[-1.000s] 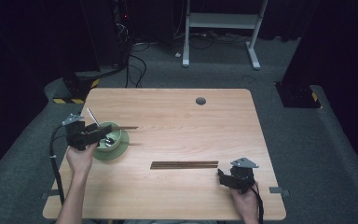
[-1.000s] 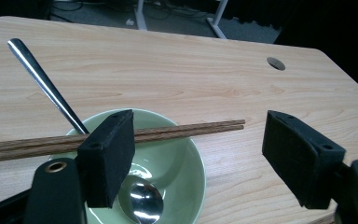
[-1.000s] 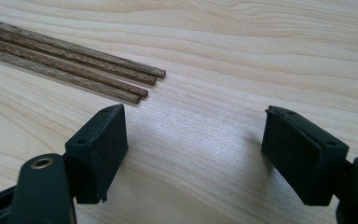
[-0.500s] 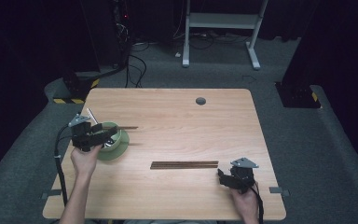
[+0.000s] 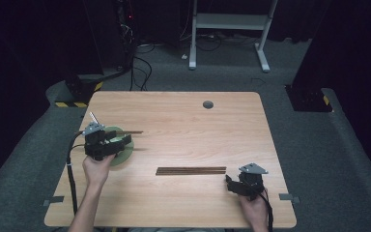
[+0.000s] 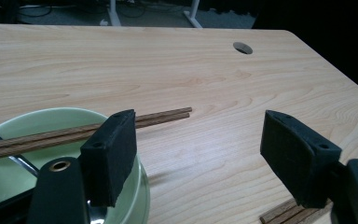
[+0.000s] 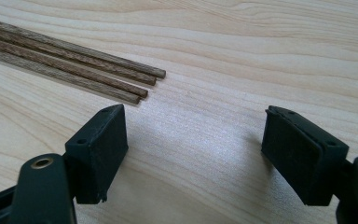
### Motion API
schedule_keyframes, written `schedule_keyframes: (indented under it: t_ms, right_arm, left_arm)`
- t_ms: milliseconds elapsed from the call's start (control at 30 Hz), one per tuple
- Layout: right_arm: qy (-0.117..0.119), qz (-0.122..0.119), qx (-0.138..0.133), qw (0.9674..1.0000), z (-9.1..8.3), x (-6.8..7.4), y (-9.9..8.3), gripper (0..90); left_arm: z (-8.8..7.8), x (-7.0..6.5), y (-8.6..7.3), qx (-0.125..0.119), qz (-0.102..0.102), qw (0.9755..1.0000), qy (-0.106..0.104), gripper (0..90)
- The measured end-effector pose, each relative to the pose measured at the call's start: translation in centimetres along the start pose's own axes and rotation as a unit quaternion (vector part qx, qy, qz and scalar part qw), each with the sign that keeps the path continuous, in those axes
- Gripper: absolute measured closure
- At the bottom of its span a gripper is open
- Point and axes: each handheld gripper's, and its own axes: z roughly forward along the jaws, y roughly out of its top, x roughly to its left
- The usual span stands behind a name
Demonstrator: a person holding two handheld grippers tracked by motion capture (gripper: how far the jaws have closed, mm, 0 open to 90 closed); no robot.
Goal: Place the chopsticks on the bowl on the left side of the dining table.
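Brightly lit wooden table [image 5: 183, 125] at centre of the high view, dark surroundings along both side edges, soft sheen on the wood in both gripper views, faint shadow beside the green bowl [image 6: 51, 121], near jaws slightly soft, no motion blur

This looks like a lab or recording studio rather than a home. A bare wooden surface [image 5: 183, 121] with a cable hole [image 5: 207, 104] stands on grey carpet [image 5: 319, 145], ringed by black curtains. At the upper left of the high view, cables [image 5: 140, 63] run from dark equipment; yellow-black hazard tape [image 5: 67, 104] marks a base, and a white metal frame [image 5: 229, 21] stands at the top centre.
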Motion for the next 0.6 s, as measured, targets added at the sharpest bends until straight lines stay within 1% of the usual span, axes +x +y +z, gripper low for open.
schedule_keyframes:
  t_ms: [100,267,600]
  right_arm:
    - [0.000,0.000,0.000,1.0000,0.0,0.0,0.0,22.1]
    - [0.000,0.000,0.000,1.0000,0.0,0.0,0.0,22.1]
    - [0.000,0.000,0.000,1.0000,0.0,0.0,0.0,22.1]
  left_arm:
    - [0.1,-0.1,-0.1,-0.002,-0.001,1.0000,-0.001,27.5]
    - [0.2,-0.3,-0.2,-0.003,0.003,1.0000,-0.003,27.8]
    - [1.0,-1.7,-0.4,0.001,0.012,0.9998,-0.018,27.7]
